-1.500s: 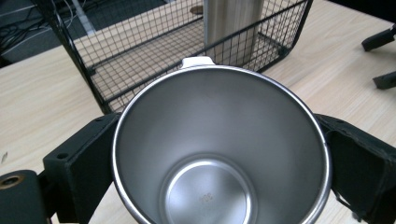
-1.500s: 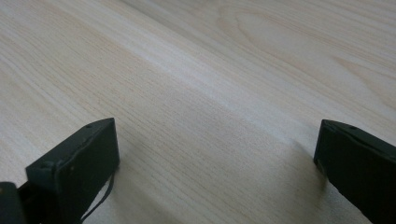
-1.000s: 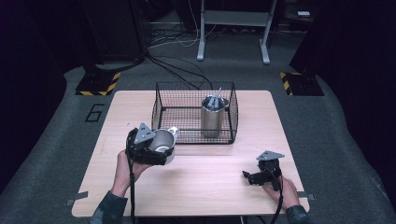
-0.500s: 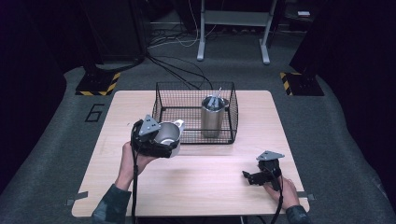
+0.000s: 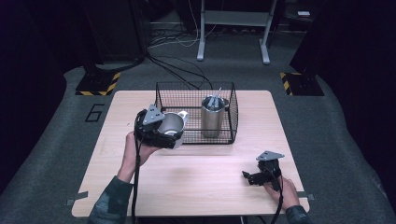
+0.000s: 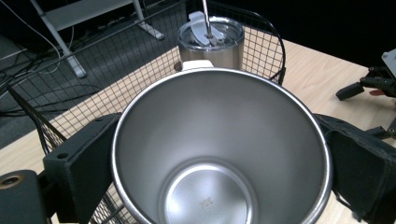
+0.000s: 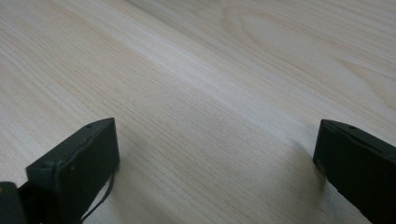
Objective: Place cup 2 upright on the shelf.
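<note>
My left gripper (image 5: 161, 135) is shut on a steel mug (image 5: 171, 126) with a white handle, held above the table at the front left corner of a black wire basket (image 5: 163, 93). In the left gripper view the mug (image 6: 219, 144) sits between both jaws, empty, its mouth facing the camera. A steel tumbler (image 5: 213, 115) with a lid and straw stands inside the basket; the left gripper view shows the tumbler (image 6: 211, 39) behind the mug. My right gripper (image 5: 261, 176) rests low over the table's front right, open with nothing between its jaws; bare wood (image 7: 210, 116) lies under them.
The wooden table (image 5: 140, 186) has free surface in front of the basket. Cables (image 5: 173, 60) and a metal stand (image 5: 233, 18) lie on the floor beyond the far edge. Black-and-yellow striped blocks (image 5: 98, 84) sit at both far corners.
My left gripper has lifted the mug and carried it up and to the right, toward the basket's front left corner. The right gripper has stayed in place.
</note>
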